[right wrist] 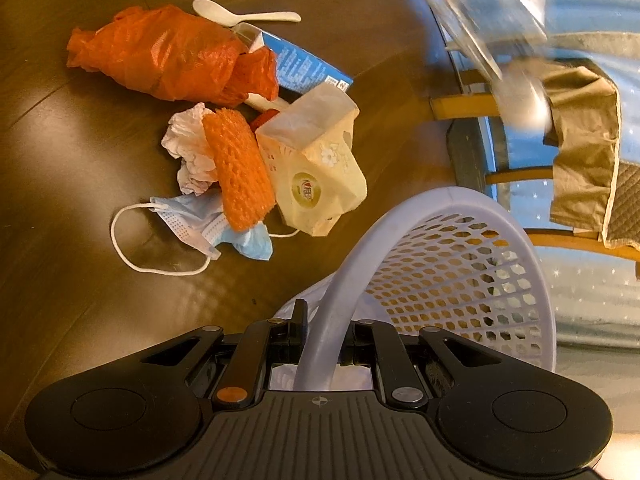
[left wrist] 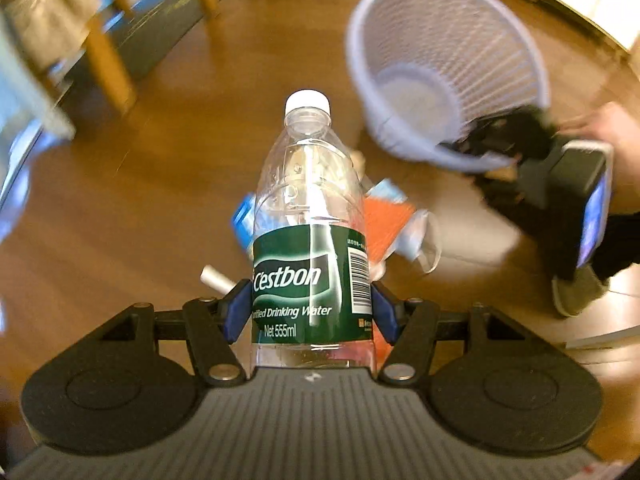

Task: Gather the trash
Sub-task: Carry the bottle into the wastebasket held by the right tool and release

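Note:
My left gripper [left wrist: 312,304] is shut on a clear water bottle [left wrist: 310,200] with a green label and white cap, held above the floor. A lavender mesh waste basket [left wrist: 444,68] hangs tilted to the upper right, its rim [right wrist: 360,264] clamped in my right gripper [right wrist: 322,332]. Below lies a trash pile: an orange plastic bag [right wrist: 160,54], a blue carton [right wrist: 300,66], a white spoon [right wrist: 244,14], crumpled tissue [right wrist: 188,148], orange foam netting [right wrist: 240,168], a beige tissue pack [right wrist: 320,160] and a blue face mask [right wrist: 192,224]. The bottle also shows blurred at top right [right wrist: 500,20].
The floor [left wrist: 140,208] is brown wood. A wooden chair [left wrist: 108,52] stands at upper left, with a dark mat behind it. In the right wrist view, chair rungs [right wrist: 520,178] and a tan cloth [right wrist: 584,140] sit against a blue starry fabric. A person's shoe [left wrist: 576,292] is at right.

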{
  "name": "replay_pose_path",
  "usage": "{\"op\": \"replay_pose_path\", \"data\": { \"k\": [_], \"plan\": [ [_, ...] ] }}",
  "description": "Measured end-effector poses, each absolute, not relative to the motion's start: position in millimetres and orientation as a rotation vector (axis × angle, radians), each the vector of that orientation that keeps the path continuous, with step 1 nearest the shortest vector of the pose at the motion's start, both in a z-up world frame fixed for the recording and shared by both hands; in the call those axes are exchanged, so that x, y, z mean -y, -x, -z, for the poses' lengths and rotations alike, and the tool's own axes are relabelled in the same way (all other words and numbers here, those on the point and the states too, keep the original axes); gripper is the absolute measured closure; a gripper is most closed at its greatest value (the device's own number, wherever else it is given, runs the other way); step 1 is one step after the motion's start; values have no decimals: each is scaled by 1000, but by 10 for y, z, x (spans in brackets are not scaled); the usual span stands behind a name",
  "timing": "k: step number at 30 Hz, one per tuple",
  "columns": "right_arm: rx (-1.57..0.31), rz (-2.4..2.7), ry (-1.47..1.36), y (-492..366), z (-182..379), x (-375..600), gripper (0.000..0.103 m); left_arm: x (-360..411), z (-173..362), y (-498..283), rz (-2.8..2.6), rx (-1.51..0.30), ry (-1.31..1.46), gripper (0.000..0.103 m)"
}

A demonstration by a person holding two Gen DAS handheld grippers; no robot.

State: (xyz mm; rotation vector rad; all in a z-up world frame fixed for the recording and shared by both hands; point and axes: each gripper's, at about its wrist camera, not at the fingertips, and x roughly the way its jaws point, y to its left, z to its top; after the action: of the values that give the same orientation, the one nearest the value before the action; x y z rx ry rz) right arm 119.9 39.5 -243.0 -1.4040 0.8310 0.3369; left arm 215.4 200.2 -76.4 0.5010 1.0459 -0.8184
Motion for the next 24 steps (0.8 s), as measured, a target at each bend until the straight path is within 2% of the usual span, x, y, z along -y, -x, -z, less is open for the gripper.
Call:
{"op": "replay_pose_path", "data": {
  "k": [8,20,23,24],
  "plan": [
    [-799,-408,1476,-1062,2449,-386,94,-1399,616,-2198,957,-990,-573,45],
    [-777,-465,1529,-1001,2481,-307,95,-992,757,-2263,1031,-990,-603,45],
    [-776,-466,1529,-993,2487,-300,95,-873,743,-2294,1035,-980,-589,43],
    [-777,-465,1526,-993,2483,-299,95,-834,726,-2317,1029,-970,-567,40]
  ]
}}
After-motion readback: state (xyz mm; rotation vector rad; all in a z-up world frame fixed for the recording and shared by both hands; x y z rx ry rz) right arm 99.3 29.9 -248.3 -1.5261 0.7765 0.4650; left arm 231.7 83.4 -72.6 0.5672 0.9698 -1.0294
